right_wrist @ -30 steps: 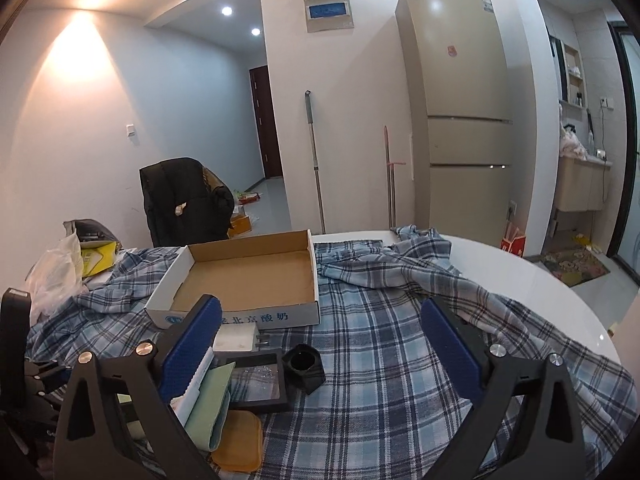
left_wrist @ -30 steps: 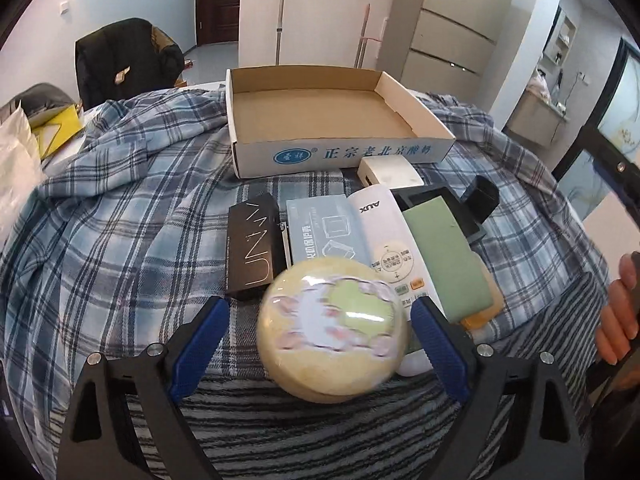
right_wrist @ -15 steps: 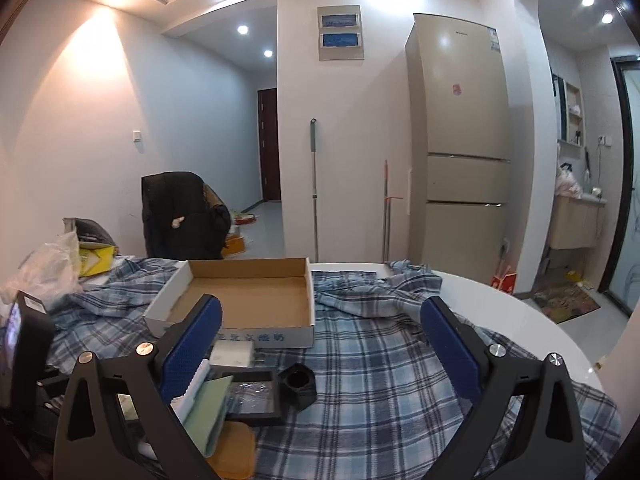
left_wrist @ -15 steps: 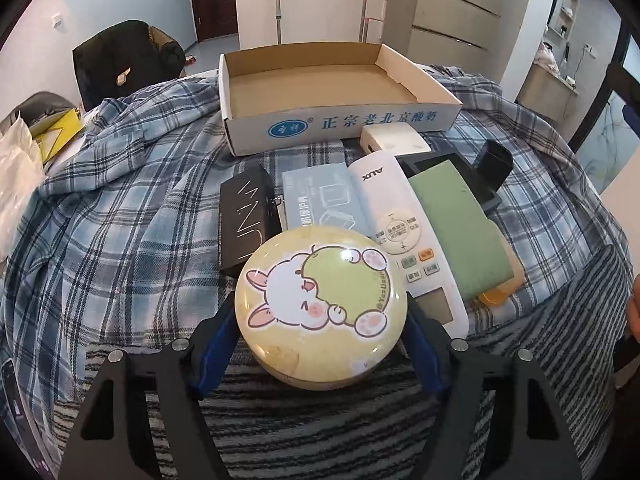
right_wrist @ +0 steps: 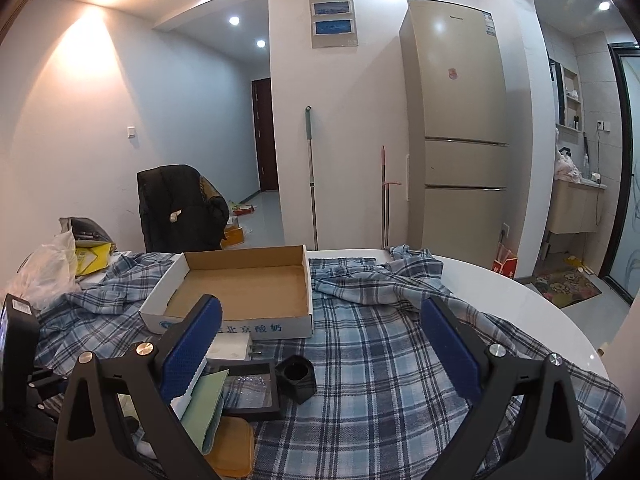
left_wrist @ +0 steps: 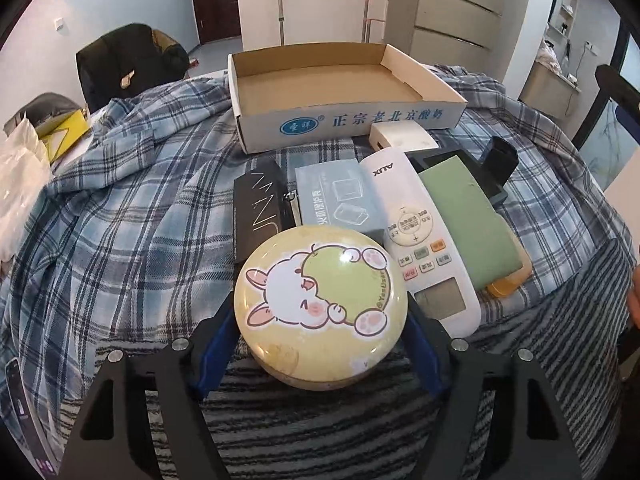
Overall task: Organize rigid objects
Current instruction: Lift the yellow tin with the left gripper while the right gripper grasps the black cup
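Where a second ago the blue pads stood clear on either side of the round tin (left_wrist: 320, 306), the left gripper (left_wrist: 322, 334) now has them pressed against its rim, holding it between the two fingers. That yellow tin with the rabbit on its lid, blurred in the earlier left wrist view, is sharp now and sits higher against the row of things behind it, covering the near ends of the black box (left_wrist: 259, 210) and the pale blue packet (left_wrist: 340, 200). The right gripper (right_wrist: 320, 356) looks unchanged apart from a slight upward tilt of its view: its jaws stand wide with nothing between them, above the plaid cloth (right_wrist: 380, 368).

Behind the tin lies the row of remaining items: the white remote control (left_wrist: 420, 240) just right of the blue packet, a green case (left_wrist: 468, 224) beside that, resting over an orange piece (left_wrist: 510, 282). A white adapter (left_wrist: 402, 136) sits against the front wall of the cardboard tray (left_wrist: 348, 120), which is open at the far side of the row. A black hexagonal pot (right_wrist: 297, 376) and a black frame (right_wrist: 250, 390) sit at the right end of the row. These things all stand between the tin and the tray
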Motion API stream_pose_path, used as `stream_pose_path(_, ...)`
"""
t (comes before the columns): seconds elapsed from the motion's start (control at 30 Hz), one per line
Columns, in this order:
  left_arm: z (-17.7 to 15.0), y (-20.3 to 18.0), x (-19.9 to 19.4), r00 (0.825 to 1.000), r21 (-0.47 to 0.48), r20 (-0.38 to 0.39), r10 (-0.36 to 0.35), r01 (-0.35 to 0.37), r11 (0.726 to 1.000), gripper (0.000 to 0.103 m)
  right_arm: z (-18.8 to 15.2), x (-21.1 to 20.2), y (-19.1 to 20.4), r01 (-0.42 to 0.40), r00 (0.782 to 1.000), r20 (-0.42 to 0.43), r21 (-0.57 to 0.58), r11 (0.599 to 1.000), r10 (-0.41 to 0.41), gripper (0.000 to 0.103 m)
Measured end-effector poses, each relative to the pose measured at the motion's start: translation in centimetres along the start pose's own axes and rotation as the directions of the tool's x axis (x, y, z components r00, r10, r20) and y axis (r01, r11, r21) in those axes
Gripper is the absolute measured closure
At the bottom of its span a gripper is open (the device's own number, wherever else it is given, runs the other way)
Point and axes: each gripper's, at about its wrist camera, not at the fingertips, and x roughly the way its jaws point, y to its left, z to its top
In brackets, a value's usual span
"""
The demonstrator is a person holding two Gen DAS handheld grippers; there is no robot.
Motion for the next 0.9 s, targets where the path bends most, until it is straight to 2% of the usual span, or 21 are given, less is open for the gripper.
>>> stream_pose_path(0.07, -0.2, -0.4, 0.5, 0.999, 0.023, -0.021, 0.031, -0.031, 0.999, 0.026, 0.0, -0.2, 0.0, -0.001, 1.000, 0.006, 0.002, 1.000, 0.001, 0.004)
stream_pose_path(0.17, -0.3, 0.1, 0.5, 1.000, 0.005, -0.012, -0.006, 0.006, 1.000, 0.026, 0.0, -0.3, 0.3, 0.000, 1.000, 0.017, -0.012, 1.000, 0.000, 0.004)
stream_pose_path(0.3, 0.0, 0.9, -0.1, 1.000, -0.037, 0.000, -0.031, 0.031, 0.999, 0.026, -0.3, 0.1, 0.9, 0.056, 0.998, 0.033, -0.065, 0.996, -0.054, 0.004)
stream_pose_path(0.37, 0.0, 0.7, -1.4, 0.999, -0.018, 0.042, -0.025, 0.026, 0.999, 0.026, -0.1, 0.0, 0.5, 0.041, 0.999, 0.028, -0.040, 0.998, -0.040, 0.004)
stream_pose_path(0.47, 0.2, 0.1, -4.3, 0.988, 0.018, 0.155, 0.006, -0.009, 1.000, 0.026, 0.4, -0.3, -0.2, 0.041, 0.999, 0.027, 0.011, 0.999, -0.041, 0.004)
stream_pose_path(0.57, 0.9, -0.4, -7.4, 0.953, 0.032, 0.300, 0.034, -0.046, 0.998, 0.026, 1.4, -0.5, -0.5, 0.031, 0.999, 0.012, 0.014, 0.999, -0.031, 0.004)
stream_pose_path(0.63, 1.7, -0.7, -8.8, 0.931, 0.029, 0.361, 0.050, -0.065, 0.997, 0.026, 2.0, -0.8, -0.5, 0.005, 1.000, 0.005, 0.005, 1.000, -0.005, 0.004)
stream_pose_path(0.8, 4.1, -0.9, -11.8, 0.880, -0.001, 0.475, 0.024, -0.027, 1.000, 0.026, 3.3, -0.3, -0.5, -0.064, 0.995, -0.081, 0.004, 0.998, 0.064, 0.004)
stream_pose_path(0.9, 5.3, -1.4, -12.6, 0.861, 0.007, 0.508, 0.011, -0.016, 1.000, 0.026, 3.5, 1.1, 0.0, -0.120, 0.982, -0.152, -0.040, 0.992, 0.113, 0.004)
